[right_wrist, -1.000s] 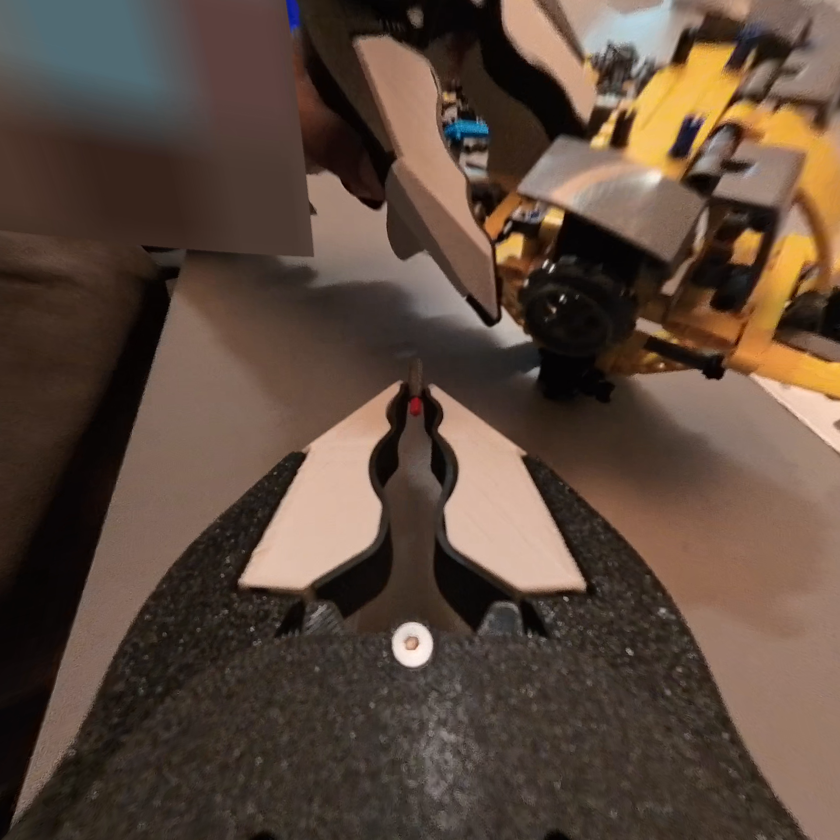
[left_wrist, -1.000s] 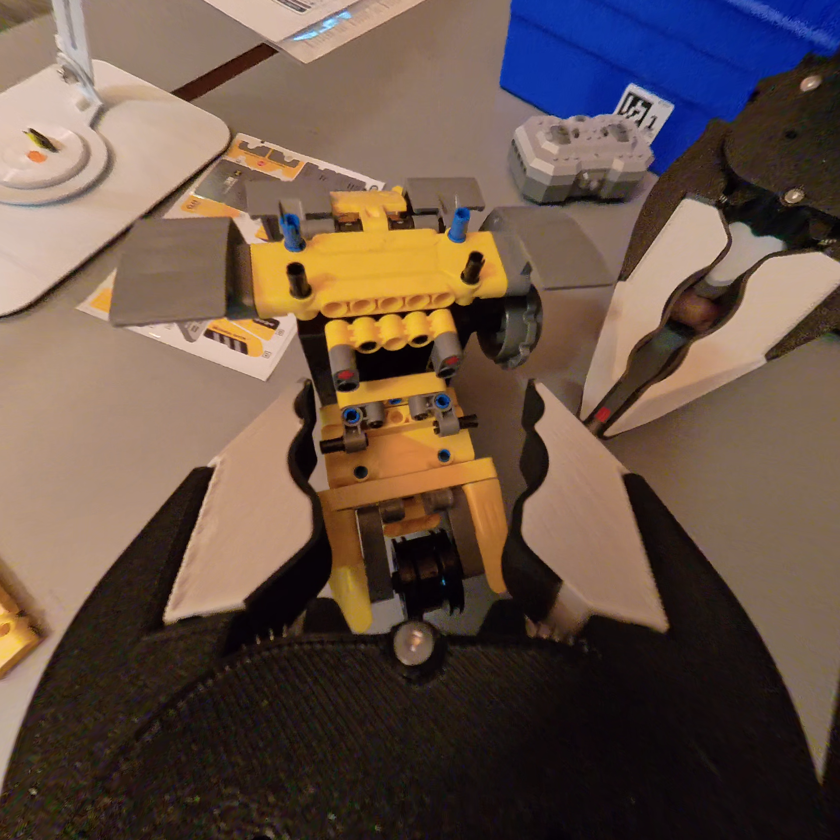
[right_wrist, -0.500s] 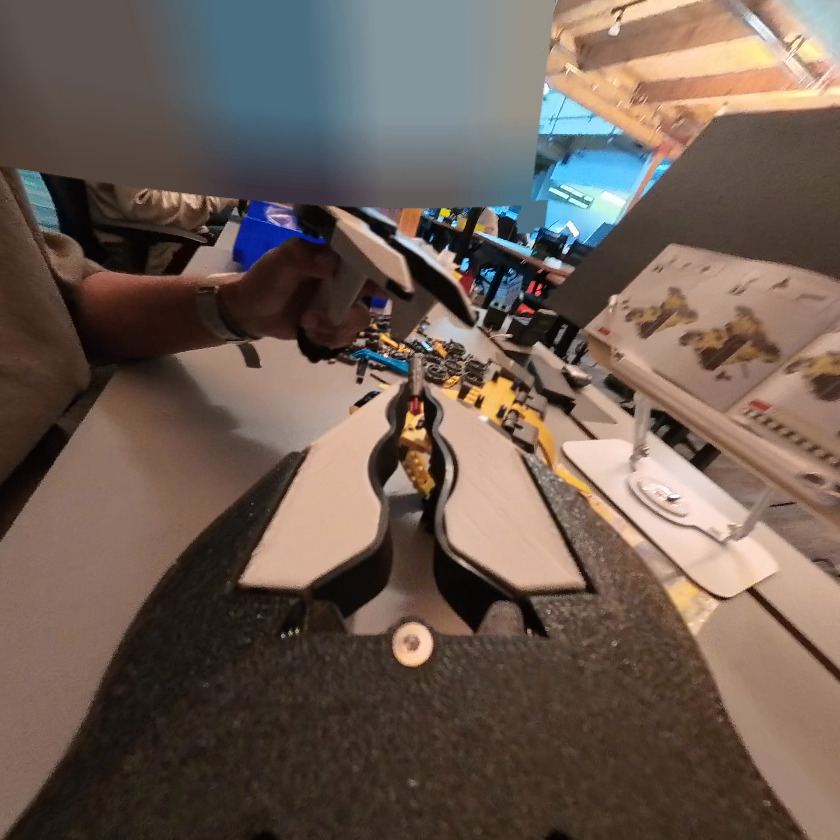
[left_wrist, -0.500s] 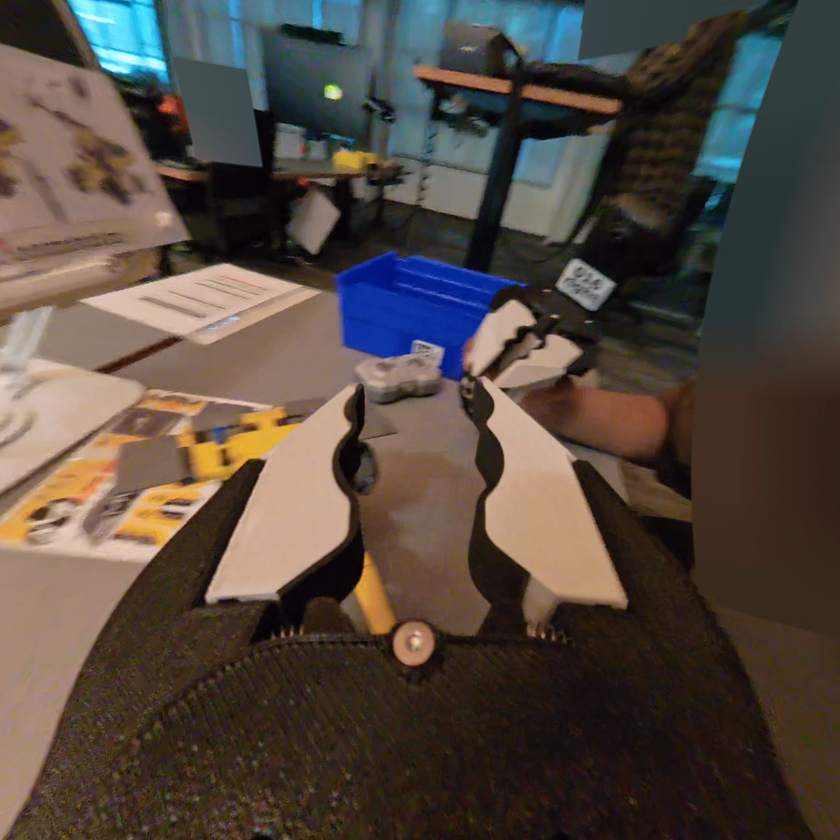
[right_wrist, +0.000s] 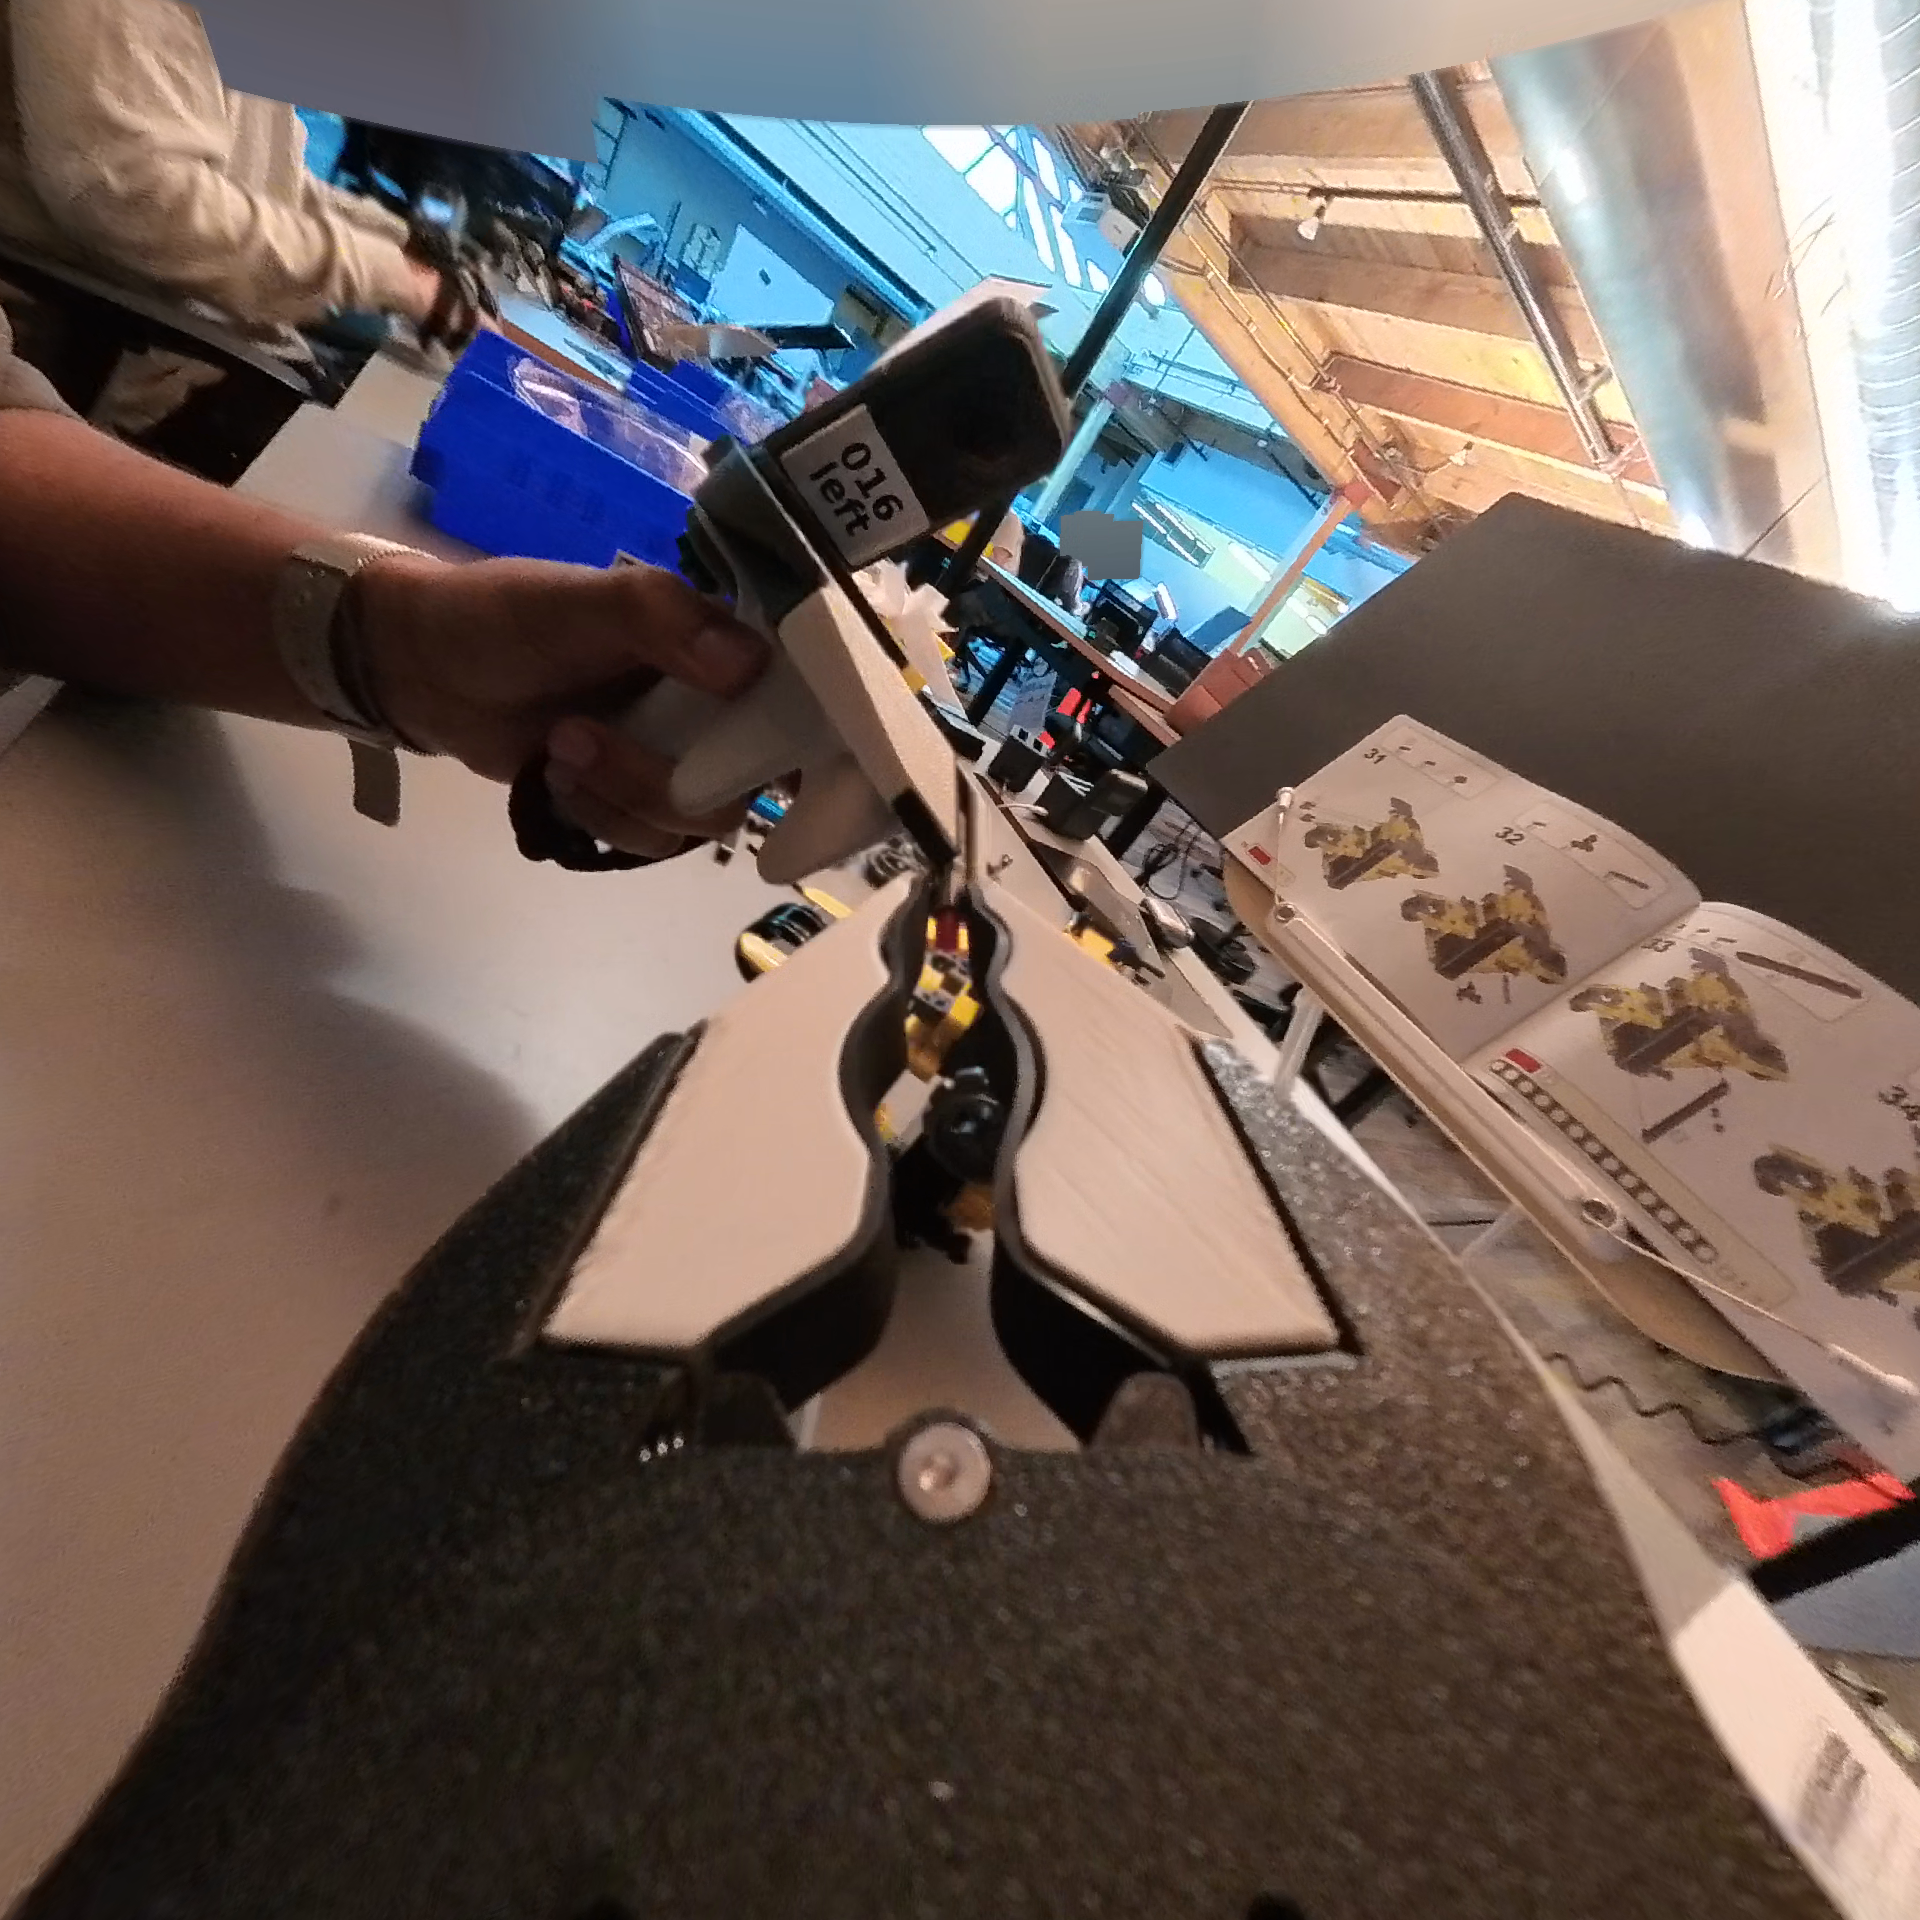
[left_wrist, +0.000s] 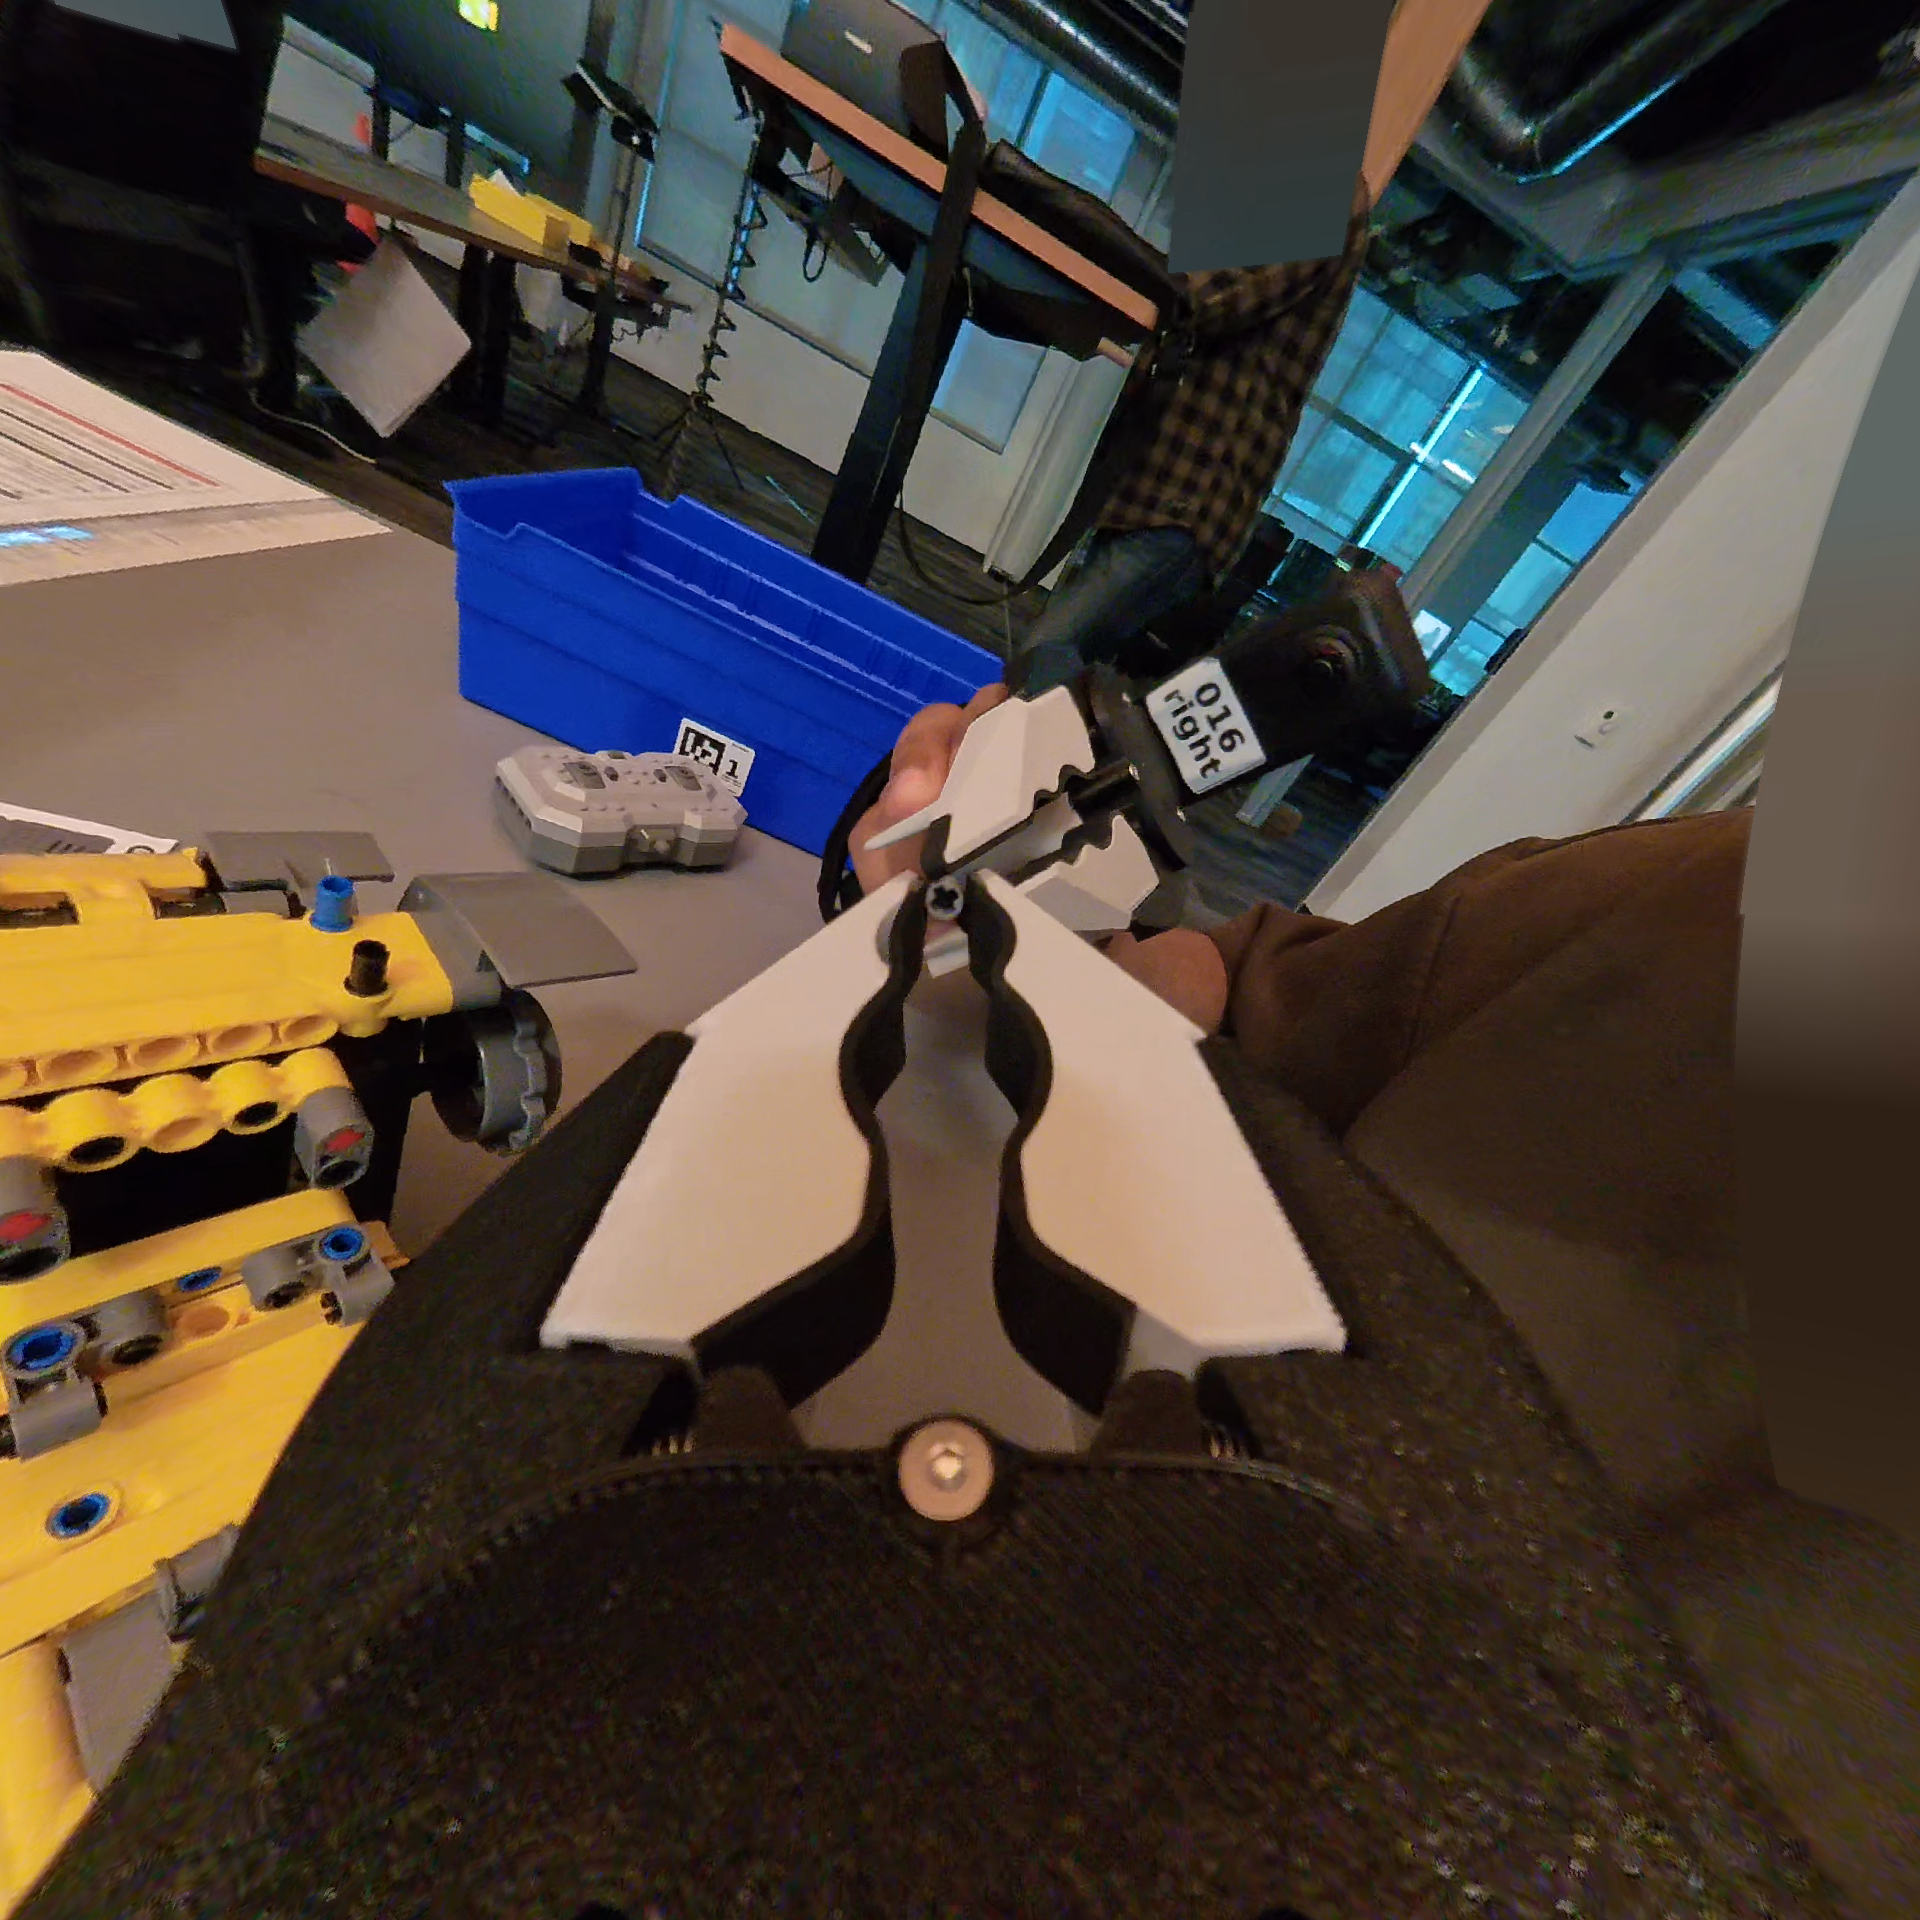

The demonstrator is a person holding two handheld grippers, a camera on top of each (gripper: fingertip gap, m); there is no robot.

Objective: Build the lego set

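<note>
Left wrist view alone showed left tongs (left_wrist: 943, 914) narrowed onto a cross-ended pin (left_wrist: 943, 896), right tongs (left_wrist: 925, 847) pressed together just beyond with a grey stub (left_wrist: 891, 831) poking out, and a grey battery box (left_wrist: 623, 810) beside a blue bin (left_wrist: 644, 623). Right wrist view alone showed the open instruction booklet (right_wrist: 1558, 987) on its stand and the hand (right_wrist: 582, 686) gripping the left tool. A second earlier the left tongs were spread around the yellow model (left_wrist: 156, 1039); now it sat free on the surface (left_wrist: 260, 675), off to their left.
</note>
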